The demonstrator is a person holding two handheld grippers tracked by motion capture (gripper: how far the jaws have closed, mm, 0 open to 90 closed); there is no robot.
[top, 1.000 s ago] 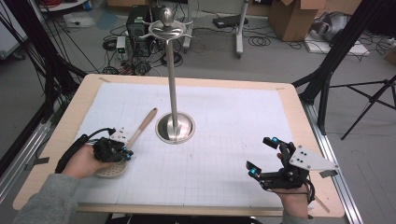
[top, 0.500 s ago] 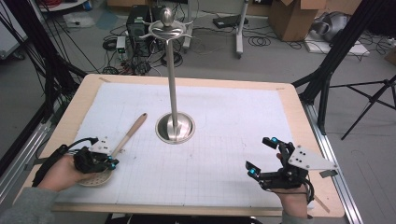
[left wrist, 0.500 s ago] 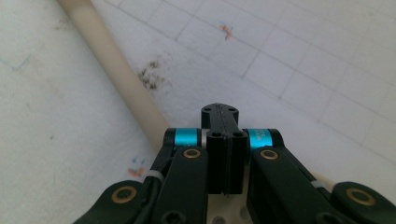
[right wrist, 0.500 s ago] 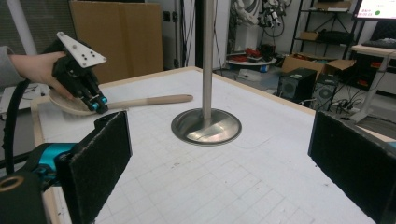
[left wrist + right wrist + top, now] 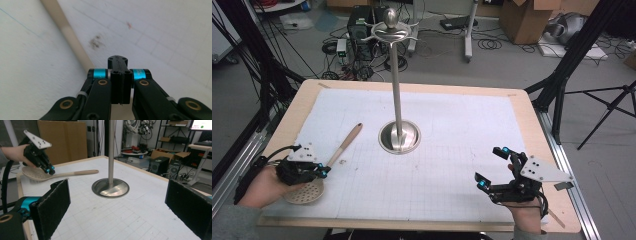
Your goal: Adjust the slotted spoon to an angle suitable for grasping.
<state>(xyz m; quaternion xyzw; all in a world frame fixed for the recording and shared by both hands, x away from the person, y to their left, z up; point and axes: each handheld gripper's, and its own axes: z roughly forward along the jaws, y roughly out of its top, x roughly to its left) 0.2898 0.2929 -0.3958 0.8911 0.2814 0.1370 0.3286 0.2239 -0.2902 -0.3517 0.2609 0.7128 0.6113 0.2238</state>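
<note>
- Wood and perforated metal: the skimmer spoon (image 5: 319, 172) lies at the lower left of the high view, and my left gripper (image 5: 312, 169) pinches it near the neck, jaws pressed together, so the handle points up-right toward the stand (image 5: 399, 135).
- The stand sits mid-frame; I judge its top hooks are where the spoon should hang.
- My right gripper (image 5: 492, 167) waits at the lower right with its jaws spread and nothing between them, near the table (image 5: 532, 120) edge.

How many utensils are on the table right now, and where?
1: a wooden-handled slotted spoon at the table's near left, gripped near its bowl by the left gripper. The metal stand's hooks carry none.
</note>
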